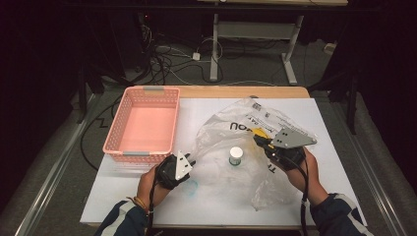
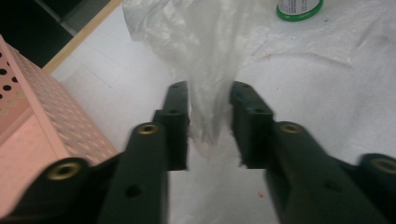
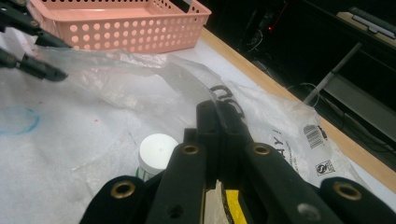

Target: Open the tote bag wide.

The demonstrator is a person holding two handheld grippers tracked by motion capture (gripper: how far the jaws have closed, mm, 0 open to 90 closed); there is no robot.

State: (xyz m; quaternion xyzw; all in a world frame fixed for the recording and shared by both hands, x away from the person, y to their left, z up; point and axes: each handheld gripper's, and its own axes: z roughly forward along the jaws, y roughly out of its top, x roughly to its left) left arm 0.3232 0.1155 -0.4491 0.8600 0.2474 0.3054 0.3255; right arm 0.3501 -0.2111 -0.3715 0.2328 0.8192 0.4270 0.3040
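A clear plastic bag (image 1: 231, 130) with black print lies crumpled on the white table. A small bottle (image 1: 236, 156) with a white cap and green base stands upright within the bag's folds. My right gripper (image 1: 256, 139) holds the bag's right side; in the right gripper view its jaws (image 3: 218, 105) are shut on a raised edge of the film, with the bottle (image 3: 159, 151) just below. My left gripper (image 1: 191, 161) is at the bag's left edge. Its jaws (image 2: 210, 88) stand open with a bunched strip of the bag (image 2: 210, 46) lying between them, not pinched.
A pink perforated basket (image 1: 142, 91) stands empty at the table's left, close beside my left gripper (image 3: 42, 70). A faint blue ring (image 1: 191, 187) is drawn on the white sheet near the front. A wooden strip (image 1: 236, 92) marks the table's far edge.
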